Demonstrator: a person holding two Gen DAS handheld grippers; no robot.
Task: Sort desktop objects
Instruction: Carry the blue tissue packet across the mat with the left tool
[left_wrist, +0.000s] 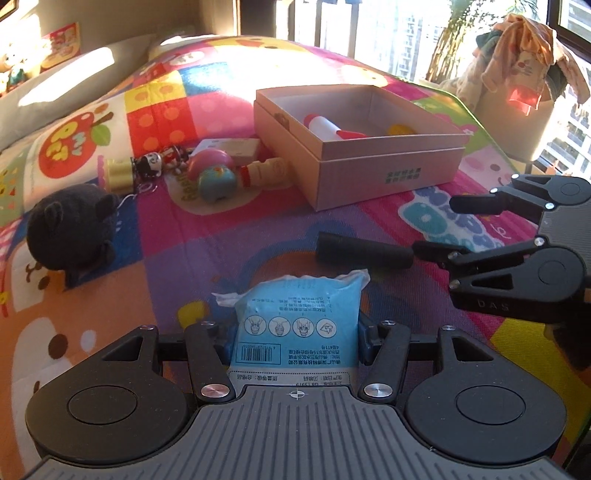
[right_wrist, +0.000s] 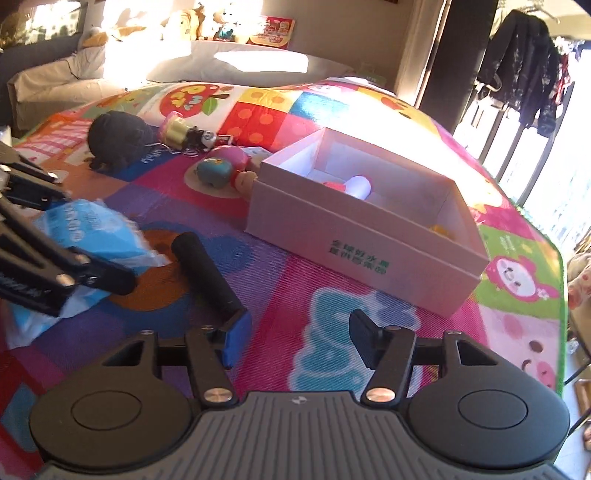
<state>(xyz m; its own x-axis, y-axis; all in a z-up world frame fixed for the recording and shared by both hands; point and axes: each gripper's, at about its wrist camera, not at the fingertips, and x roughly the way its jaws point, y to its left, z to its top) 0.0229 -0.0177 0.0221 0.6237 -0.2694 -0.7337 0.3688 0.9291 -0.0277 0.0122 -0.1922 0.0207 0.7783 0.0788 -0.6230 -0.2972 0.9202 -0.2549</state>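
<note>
Left gripper (left_wrist: 295, 332) fingers clamped on blue mask packet (left_wrist: 295, 310), lifted just above colourful play mat (left_wrist: 221, 258). Right gripper (right_wrist: 291, 339) fingers part-open, gripping nothing, blue pad touching end of black cylinder (right_wrist: 207, 269) lying on mat. Open pink box (right_wrist: 369, 236) just beyond, red-and-white tube (left_wrist: 328, 127) inside.

Home bedroom; quilted bed (left_wrist: 236, 66), pillow (right_wrist: 229, 66)

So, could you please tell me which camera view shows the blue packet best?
The left wrist view: the blue packet sits centred between that gripper's fingers, print and barcode readable. The right wrist view shows it only sideways at the left edge, partly hidden.
</note>
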